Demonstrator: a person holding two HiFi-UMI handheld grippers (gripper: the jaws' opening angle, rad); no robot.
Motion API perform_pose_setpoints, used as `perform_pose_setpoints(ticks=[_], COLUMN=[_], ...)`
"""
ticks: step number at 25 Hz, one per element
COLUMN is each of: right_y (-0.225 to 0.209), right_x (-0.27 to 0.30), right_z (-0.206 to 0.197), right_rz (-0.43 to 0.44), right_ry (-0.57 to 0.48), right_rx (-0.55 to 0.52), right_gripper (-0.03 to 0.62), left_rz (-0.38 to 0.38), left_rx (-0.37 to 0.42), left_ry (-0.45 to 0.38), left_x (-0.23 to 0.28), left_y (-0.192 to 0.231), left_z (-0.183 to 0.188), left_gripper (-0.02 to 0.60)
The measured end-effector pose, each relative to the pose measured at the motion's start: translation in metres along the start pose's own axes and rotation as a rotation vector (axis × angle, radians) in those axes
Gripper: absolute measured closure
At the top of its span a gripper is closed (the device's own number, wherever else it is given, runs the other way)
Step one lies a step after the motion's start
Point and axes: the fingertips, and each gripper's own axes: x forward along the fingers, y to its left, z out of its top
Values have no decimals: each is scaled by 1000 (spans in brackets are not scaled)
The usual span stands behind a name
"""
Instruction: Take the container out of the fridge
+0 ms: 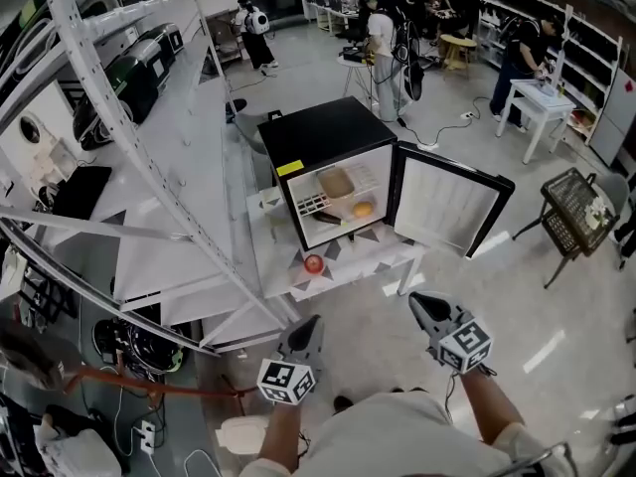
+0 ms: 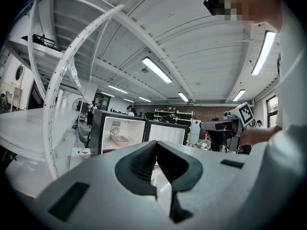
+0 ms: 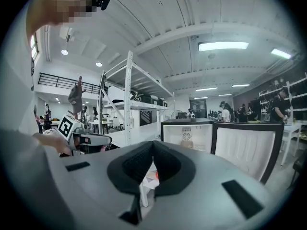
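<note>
A tall white metal rack [image 1: 129,167] is standing at the left, and black machines [image 1: 139,68] are sitting on its upper shelf. A small red object [image 1: 314,263] is resting on a low white table [image 1: 288,284]. Far behind, a person in white [image 1: 383,38] is standing on the open floor, and another person [image 1: 519,53] is bending over a white side table [image 1: 542,102]. A black wire-mesh stand [image 1: 574,212] is standing at the right. An orange cable [image 1: 149,384] is lying across the floor at the lower left. Long ceiling lamps [image 2: 157,70] are shining overhead.
</note>
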Motion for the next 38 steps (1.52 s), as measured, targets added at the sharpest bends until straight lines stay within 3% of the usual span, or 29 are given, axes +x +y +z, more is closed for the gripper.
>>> perform_pose_setpoints(ticks=[20, 38], right_y=[31, -74], right_x=[35, 126], right_z=[-12, 4], right_rz=[-52, 16], right_ry=[18, 59], right_rx=[12, -65], right_gripper=[588, 588], left_rz=[-48, -9], left_rx=[-6, -22], left_ry=[36, 20], left_x=[-19, 97], left_y=[45, 83], left_z=[-14, 1], left_gripper=[577, 577])
